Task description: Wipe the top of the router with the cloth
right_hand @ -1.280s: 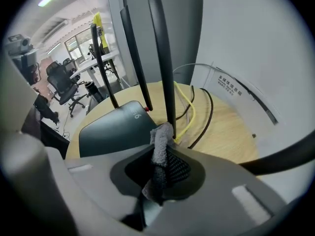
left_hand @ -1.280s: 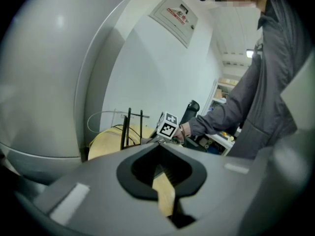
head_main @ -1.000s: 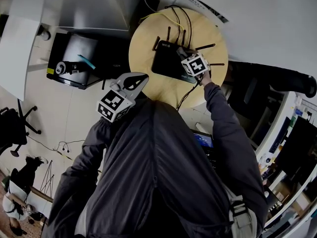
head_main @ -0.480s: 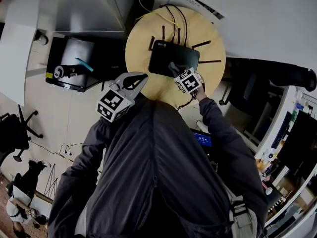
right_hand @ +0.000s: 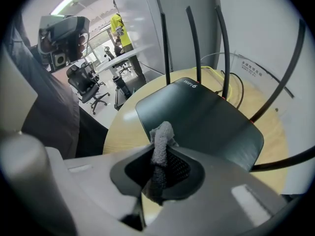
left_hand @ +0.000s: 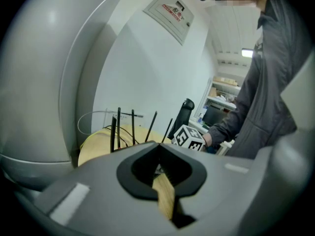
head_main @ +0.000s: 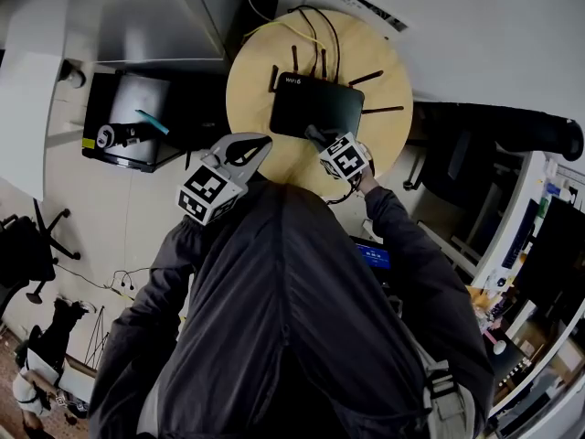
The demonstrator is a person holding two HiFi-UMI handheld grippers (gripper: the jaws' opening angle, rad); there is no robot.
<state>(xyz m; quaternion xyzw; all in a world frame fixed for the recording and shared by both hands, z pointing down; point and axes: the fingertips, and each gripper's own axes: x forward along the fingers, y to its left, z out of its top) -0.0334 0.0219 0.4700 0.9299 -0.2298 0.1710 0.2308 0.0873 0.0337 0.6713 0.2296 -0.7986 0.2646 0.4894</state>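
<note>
One-handed job, by the look of it. Pinching the grey cloth (right_hand: 161,134) tight in the right gripper (head_main: 317,137), tuft poking past the tips, right at the near edge of the black router (head_main: 315,108). Sits mid-way on the round wooden table (head_main: 251,71), antennas along the far side. Left gripper (head_main: 256,143) pressed together on nothing, hanging back near-left. Probably mid-wipe. Next: press down, sweep far across the lid, stop short of those antennas.
</note>
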